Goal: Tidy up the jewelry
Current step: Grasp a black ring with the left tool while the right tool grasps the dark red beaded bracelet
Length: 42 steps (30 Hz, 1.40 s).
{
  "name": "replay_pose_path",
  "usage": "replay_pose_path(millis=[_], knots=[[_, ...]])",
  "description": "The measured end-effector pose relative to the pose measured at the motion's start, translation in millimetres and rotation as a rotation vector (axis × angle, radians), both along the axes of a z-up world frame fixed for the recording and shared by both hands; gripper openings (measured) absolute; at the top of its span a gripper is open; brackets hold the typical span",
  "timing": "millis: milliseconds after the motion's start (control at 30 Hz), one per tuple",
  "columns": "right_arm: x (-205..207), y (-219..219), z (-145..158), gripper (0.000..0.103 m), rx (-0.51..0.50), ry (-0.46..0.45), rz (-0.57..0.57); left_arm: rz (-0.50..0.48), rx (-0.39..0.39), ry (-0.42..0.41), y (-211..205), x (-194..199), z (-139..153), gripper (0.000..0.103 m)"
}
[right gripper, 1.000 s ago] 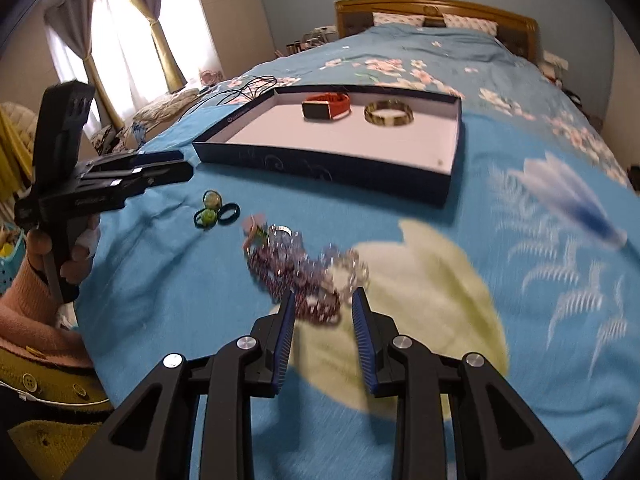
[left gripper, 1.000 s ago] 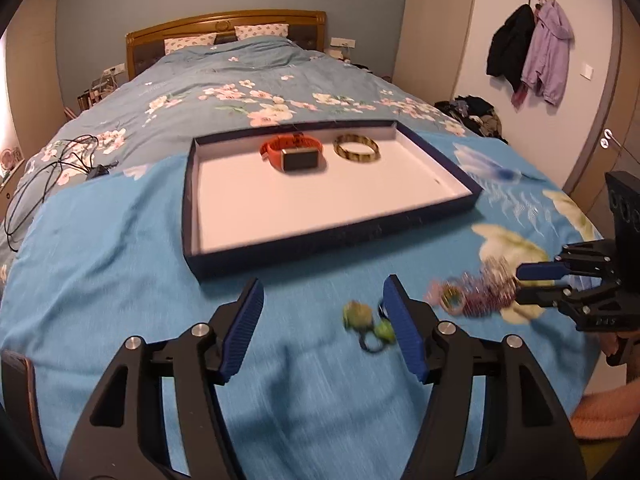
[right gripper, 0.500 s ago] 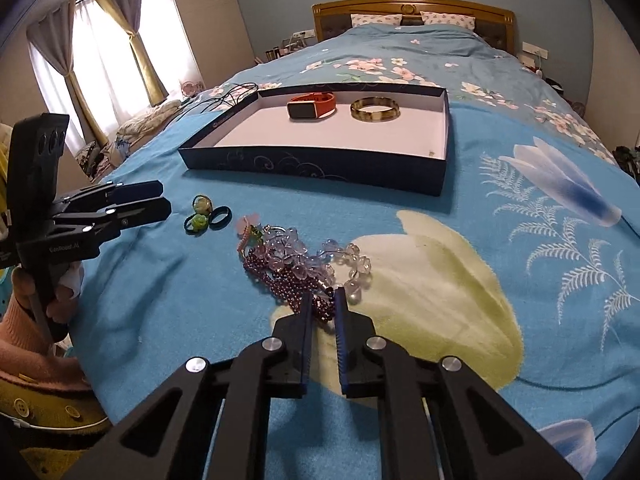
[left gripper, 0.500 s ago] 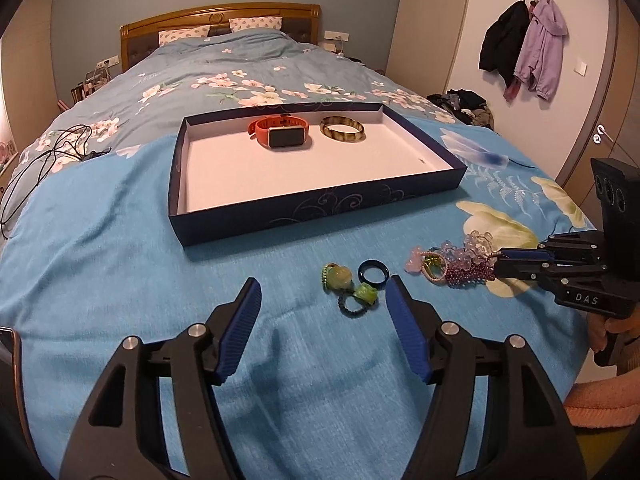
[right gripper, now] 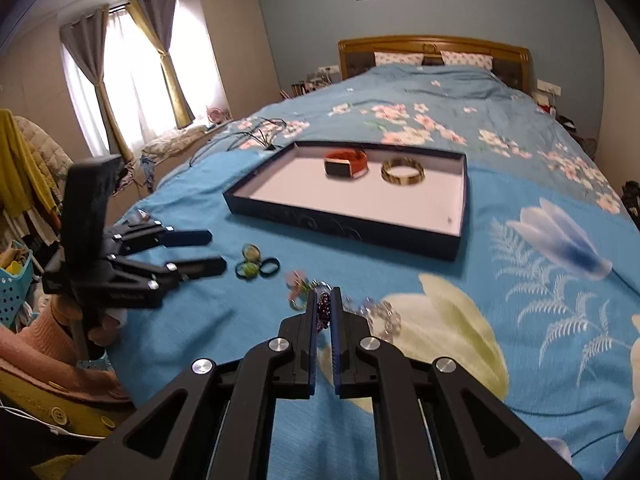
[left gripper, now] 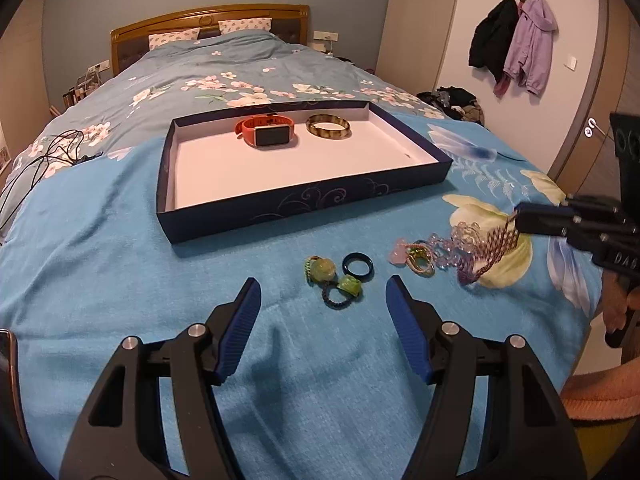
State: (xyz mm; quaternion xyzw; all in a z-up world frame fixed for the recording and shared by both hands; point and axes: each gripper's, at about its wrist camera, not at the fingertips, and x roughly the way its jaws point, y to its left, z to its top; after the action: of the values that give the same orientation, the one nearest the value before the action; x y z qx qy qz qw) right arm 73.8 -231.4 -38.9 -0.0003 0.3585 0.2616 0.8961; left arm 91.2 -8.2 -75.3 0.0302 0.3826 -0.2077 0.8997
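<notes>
Pinching the purple bead strand in my right gripper, clenched on it at the bed's near edge, so I can carry it to the tray. My left gripper hangs released over the rings, ready; watch and bangle sit along the tray's far edge.

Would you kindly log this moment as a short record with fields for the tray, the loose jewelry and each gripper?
tray: navy box lid on the bed, holding orange watch and tortoiseshell bangle
loose on bedspread: green rings, black ring, clear bead bracelet
right gripper: shut on purple bead bracelet, lifting one end
left gripper: open, empty, facing the rings
</notes>
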Motion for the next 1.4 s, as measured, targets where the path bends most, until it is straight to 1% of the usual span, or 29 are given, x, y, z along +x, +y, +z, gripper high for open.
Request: replay_pose_path(millis=[133, 300, 367, 467, 533, 600, 700, 767, 833, 1033, 1200, 1300, 1333, 1367, 1400], knots=[[2, 1, 8, 0.005, 0.010, -0.025, 0.002, -0.018, 0.011, 0.002, -4, -1, -2, 0.064], [7, 1, 11, 0.005, 0.023, -0.035, -0.006, -0.036, 0.022, 0.015, -10, 3, -5, 0.062], [9, 1, 11, 0.005, 0.032, -0.037, -0.008, -0.040, 0.024, 0.026, -12, 5, -7, 0.056], [12, 0, 12, 0.005, 0.041, -0.041, -0.014, -0.049, 0.027, 0.042, -14, 9, -10, 0.050], [14, 0, 10, 0.005, 0.045, -0.037, -0.018, -0.051, 0.025, 0.045, -16, 10, -10, 0.049], [15, 0, 10, 0.005, 0.049, -0.038, -0.019, -0.068, 0.016, 0.028, -17, 9, -8, 0.046], [16, 0, 9, 0.005, 0.056, -0.036, -0.014, -0.107, 0.031, -0.008, -27, 9, -3, 0.044], [17, 0, 8, 0.005, 0.059, -0.035, -0.011, -0.127, 0.042, -0.011, -34, 13, -3, 0.037], [18, 1, 7, 0.005, 0.063, -0.031, -0.009, -0.145, 0.061, -0.014, -43, 21, -5, 0.037], [20, 1, 6, 0.005, 0.063, -0.027, -0.003, -0.146, 0.102, 0.040, -52, 43, -16, 0.035], [24, 0, 4, 0.005, 0.064, -0.021, -0.002, -0.157, 0.123, 0.073, -53, 48, -25, 0.034], [27, 2, 3, 0.005, 0.066, -0.018, 0.001, -0.158, 0.134, 0.071, -54, 49, -26, 0.030], [28, 2, 3, 0.005, 0.066, -0.018, 0.002, -0.155, 0.136, 0.071, -54, 49, -26, 0.025], [29, 2, 3, 0.005, 0.067, -0.020, 0.004, -0.151, 0.136, 0.072, -53, 49, -25, 0.023], [30, 2, 4, 0.005, 0.067, -0.021, 0.005, -0.150, 0.133, 0.072, -53, 49, -25, 0.023]])
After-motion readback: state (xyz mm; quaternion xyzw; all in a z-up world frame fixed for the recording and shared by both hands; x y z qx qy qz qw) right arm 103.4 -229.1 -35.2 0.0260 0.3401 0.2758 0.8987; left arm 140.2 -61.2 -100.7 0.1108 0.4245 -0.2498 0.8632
